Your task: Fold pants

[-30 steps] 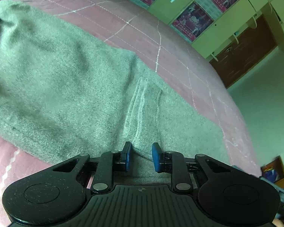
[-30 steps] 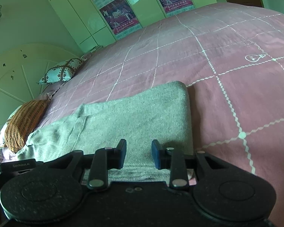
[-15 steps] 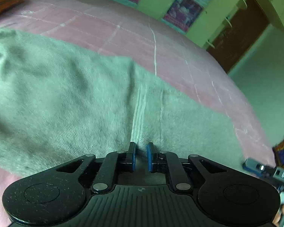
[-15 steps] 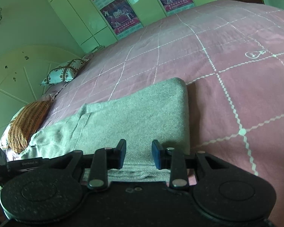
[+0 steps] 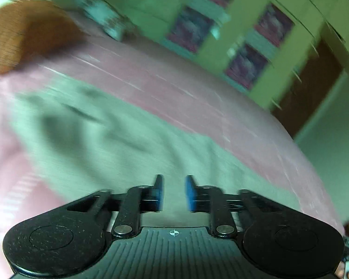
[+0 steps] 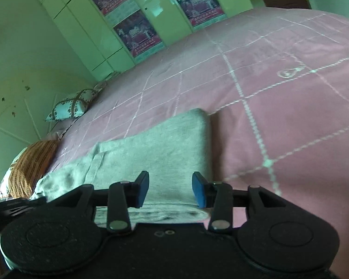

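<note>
The bed [image 6: 290, 121] is carrying the pants [image 6: 156, 153], lying folded across the lower middle of both views. The risk, as I judge it: the thick folded edge is sitting loose, so a hasty regrasp could drag the layers askew or pinch only the top one. The left gripper [image 5: 173, 191] is blurring, its jaws having just opened, nothing between them. The right gripper [image 6: 170, 191], jaws likewise parting, is hovering above the fold, gripping nothing.
</note>
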{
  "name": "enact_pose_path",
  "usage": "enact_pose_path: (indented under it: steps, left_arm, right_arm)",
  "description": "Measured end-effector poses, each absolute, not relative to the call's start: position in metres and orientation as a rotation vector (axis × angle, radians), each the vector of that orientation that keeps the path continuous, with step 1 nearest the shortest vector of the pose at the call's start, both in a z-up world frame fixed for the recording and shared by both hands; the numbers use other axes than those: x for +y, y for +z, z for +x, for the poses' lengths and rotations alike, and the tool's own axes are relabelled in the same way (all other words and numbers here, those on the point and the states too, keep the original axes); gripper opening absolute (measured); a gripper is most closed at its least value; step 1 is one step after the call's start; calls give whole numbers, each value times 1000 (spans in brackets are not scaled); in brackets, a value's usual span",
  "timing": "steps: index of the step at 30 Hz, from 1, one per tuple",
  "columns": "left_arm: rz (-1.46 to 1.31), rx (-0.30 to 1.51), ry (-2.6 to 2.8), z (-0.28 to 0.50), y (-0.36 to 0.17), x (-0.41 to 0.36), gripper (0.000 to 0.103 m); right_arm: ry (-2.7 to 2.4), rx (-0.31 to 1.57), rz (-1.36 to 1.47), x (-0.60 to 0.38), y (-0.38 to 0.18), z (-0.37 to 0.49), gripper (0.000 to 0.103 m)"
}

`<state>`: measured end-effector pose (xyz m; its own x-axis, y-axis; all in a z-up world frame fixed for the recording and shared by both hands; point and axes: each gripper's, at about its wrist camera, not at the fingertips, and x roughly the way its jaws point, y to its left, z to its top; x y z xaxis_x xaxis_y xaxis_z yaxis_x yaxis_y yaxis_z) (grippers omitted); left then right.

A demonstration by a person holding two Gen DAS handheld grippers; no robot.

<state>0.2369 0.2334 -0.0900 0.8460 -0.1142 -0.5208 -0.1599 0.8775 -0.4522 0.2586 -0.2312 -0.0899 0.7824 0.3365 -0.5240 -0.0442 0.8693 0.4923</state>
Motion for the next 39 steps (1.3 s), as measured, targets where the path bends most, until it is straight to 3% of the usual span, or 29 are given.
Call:
enact_pose_path:
  steps: [1, 2, 7, 13, 17, 18, 19, 22, 29, 31, 33, 35, 36, 38, 39]
  left_arm:
    - [-502, 551, 69, 226, -90, 248, 56]
    - [-496, 543, 114, 218, -91, 264, 61]
    - [-651, 542, 190, 212, -120, 334, 62]
    - [-971, 496, 113, 249, -190, 387, 62]
    - [-1077, 373, 50, 270, -218, 409, 61]
    - [-1083, 362, 61, 270, -220, 408, 49]
    - [-1083, 352, 79, 269, -218, 406, 43]
    - [-1001, 263, 52, 255, -205, 390, 42]
    - [-1008, 337, 34, 256, -217, 401, 42]
    - [-996, 361, 27, 260, -213, 400, 43]
    - [-966, 382, 27, 260, -206, 403, 43]
    - [-928, 377, 21, 257, -195, 399, 43]
    - [-912, 367, 13, 257, -189, 397, 43]
    - [-875, 340, -6, 256, -172, 388, 42]
    - [-856, 317, -32, 257, -162, 381, 42]
  right_arm:
    - [206, 650, 492, -233, -93, 258, 35]
    - [199, 656, 499, -234, -97, 259, 35]
    - [161, 645, 466, -213, -100, 259, 46]
    - [212, 593, 426, -187, -80, 254, 45]
    - [243, 606, 402, -168, -73, 255, 47]
    - [256, 618, 391, -162, -73, 256, 47]
    - [266, 629, 376, -155, -73, 259, 47]
    - [302, 650, 306, -127, -73, 263, 47]
    - [454, 662, 34, -25, -87, 291, 44]
    - [394, 770, -155, 6, -115, 304, 45]
    - [366, 733, -290, 23, -123, 299, 47]
    - [361, 743, -270, 22, -110, 298, 47]
    - [376, 722, -209, 14, -101, 294, 50]
    - [386, 655, -90, -13, -87, 282, 68]
    - [361, 640, -45, -27, -82, 280, 68]
